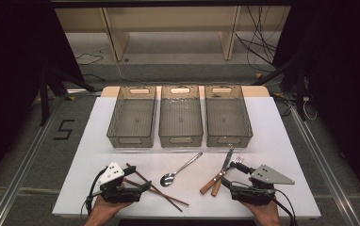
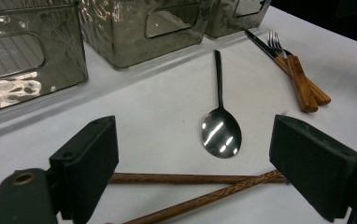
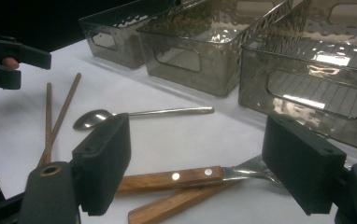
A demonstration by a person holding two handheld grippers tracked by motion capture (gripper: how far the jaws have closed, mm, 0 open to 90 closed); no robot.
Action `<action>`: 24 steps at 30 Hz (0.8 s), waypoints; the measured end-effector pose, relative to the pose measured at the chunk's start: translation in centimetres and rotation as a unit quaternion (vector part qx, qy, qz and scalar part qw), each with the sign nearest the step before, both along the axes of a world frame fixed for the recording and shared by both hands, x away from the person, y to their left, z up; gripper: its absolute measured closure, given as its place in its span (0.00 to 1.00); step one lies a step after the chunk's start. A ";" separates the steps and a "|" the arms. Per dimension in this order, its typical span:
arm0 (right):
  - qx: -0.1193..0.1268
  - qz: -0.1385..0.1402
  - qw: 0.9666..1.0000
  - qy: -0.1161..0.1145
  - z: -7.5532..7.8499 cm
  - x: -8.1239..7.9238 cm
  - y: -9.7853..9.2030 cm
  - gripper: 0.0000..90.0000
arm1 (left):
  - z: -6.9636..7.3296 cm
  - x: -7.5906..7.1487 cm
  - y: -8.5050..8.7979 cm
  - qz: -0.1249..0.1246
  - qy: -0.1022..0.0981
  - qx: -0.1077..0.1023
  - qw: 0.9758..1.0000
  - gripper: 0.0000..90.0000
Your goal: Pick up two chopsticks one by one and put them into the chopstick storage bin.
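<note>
Two wooden chopsticks (image 1: 155, 189) lie crossed at the front left of the white table. My left gripper (image 1: 146, 186) stands open over them. In the left gripper view the chopsticks (image 2: 200, 179) run between the wide-apart jaws of that gripper (image 2: 195, 140), untouched. A steel spoon (image 1: 180, 170) lies in the middle, its bowl (image 2: 221, 133) toward me. A knife and fork with wooden handles (image 1: 218, 179) lie at the front right. My right gripper (image 1: 233, 177) is open around their handles (image 3: 176, 177), pads apart from them.
Three clear grey bins stand in a row at the back of the table: left (image 1: 130, 140), middle (image 1: 180, 140), right (image 1: 229, 140). All look bare inside. The white tabletop (image 1: 286, 146) has free room at both sides. A person's hands hold both grippers at the front edge.
</note>
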State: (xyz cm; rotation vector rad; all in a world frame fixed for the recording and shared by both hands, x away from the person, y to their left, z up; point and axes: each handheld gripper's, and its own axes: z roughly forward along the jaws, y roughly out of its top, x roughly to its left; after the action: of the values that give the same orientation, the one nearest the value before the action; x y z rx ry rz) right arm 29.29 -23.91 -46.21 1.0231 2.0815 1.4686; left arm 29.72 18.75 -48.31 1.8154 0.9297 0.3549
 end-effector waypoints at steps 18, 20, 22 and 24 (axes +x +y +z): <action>0.002 -0.001 1.000 0.000 0.1 0.0 -0.1 0.28 | 2.1 0.9 0.0 -0.013 0.004 0.056 0.998 0.18; 0.002 0.000 1.000 -0.002 0.1 0.1 -0.1 0.28 | 2.8 1.4 -0.1 -0.018 0.010 0.065 0.998 0.18; 0.003 -0.001 1.000 -0.001 0.1 0.0 -0.1 0.28 | 3.0 1.6 -0.1 -0.023 0.010 0.071 0.997 0.18; 0.004 -0.001 1.000 -0.003 0.1 0.1 -0.2 0.28 | 3.5 1.9 -0.3 -0.027 0.009 0.079 0.996 0.18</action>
State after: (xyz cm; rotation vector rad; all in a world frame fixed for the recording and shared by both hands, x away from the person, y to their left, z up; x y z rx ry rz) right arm 29.34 -24.08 -46.06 1.0233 2.0720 1.4778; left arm 31.64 18.44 -44.78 1.9870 0.8847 0.3878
